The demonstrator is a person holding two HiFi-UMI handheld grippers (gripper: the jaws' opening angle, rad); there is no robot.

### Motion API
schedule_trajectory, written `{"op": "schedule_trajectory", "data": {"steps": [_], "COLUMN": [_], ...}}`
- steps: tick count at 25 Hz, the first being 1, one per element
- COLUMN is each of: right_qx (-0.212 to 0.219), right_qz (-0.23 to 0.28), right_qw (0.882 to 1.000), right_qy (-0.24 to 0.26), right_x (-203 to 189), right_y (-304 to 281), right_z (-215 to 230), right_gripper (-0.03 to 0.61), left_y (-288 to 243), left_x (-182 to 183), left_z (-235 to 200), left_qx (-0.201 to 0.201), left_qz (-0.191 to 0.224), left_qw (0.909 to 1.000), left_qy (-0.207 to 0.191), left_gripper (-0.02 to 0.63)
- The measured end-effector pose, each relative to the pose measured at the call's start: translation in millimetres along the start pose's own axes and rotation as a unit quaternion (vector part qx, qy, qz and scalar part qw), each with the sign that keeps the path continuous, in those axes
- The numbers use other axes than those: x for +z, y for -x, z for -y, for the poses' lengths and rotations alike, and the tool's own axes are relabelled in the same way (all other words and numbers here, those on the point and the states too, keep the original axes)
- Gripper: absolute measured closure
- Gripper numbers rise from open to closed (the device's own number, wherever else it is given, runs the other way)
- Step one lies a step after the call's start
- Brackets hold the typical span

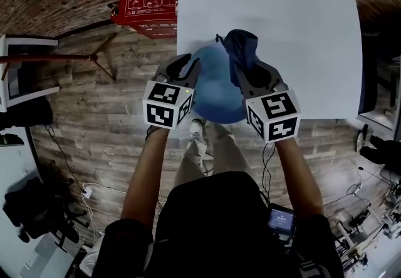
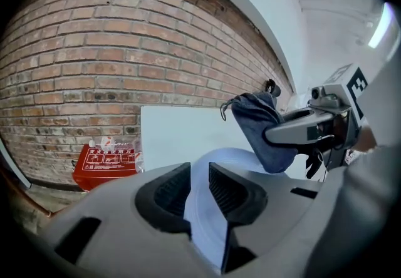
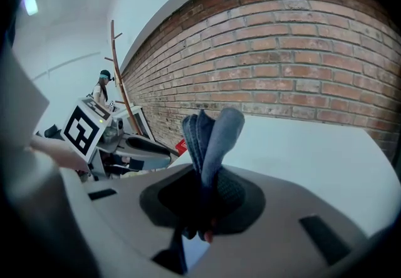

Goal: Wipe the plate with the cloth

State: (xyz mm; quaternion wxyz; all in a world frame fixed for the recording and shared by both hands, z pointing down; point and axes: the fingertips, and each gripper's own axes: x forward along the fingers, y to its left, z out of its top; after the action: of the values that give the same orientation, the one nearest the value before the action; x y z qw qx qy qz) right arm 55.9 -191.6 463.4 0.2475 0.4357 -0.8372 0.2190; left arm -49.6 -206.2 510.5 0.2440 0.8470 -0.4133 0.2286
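A light blue plate [image 1: 216,86] is held up over the near edge of the white table [image 1: 301,32]. My left gripper [image 1: 185,69] is shut on the plate's left rim; in the left gripper view the plate [image 2: 216,195] runs edge-on between the jaws of the left gripper [image 2: 199,192]. My right gripper [image 1: 247,73] is shut on a dark blue cloth [image 1: 240,48] that rests against the plate's upper right. In the right gripper view the bunched cloth [image 3: 210,139] sticks up from the right gripper [image 3: 203,198], and the left gripper [image 3: 128,142] shows at the left.
A red box [image 1: 145,7] stands on the wooden floor left of the table. A brick wall [image 2: 94,57] rises behind the table. A wooden coat stand [image 3: 119,76] is by the wall. Cables and equipment [image 1: 376,208] lie at the lower right.
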Motion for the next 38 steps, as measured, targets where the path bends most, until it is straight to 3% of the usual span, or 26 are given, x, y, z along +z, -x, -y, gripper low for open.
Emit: {"op": "schedule_trajectory", "data": {"steps": [16, 38], "right_qx": [0.015, 0.014], "right_qz": [-0.027, -0.046], "right_qw": [0.999, 0.999], "right_qy": [-0.008, -0.008], "right_x": [-21, -32], "right_y": [-16, -27], "right_z": [-6, -2], "right_gripper": [0.515, 0.515], "left_y": [-29, -33], "left_x": [-36, -41], "left_z": [-19, -18], "left_qx": [0.017, -0.002], "left_qz": [-0.074, -0.083], "left_qw": [0.9961, 0.9962], "left_qy": [-0.044, -0.026], "left_gripper": [0.538, 0.578]}}
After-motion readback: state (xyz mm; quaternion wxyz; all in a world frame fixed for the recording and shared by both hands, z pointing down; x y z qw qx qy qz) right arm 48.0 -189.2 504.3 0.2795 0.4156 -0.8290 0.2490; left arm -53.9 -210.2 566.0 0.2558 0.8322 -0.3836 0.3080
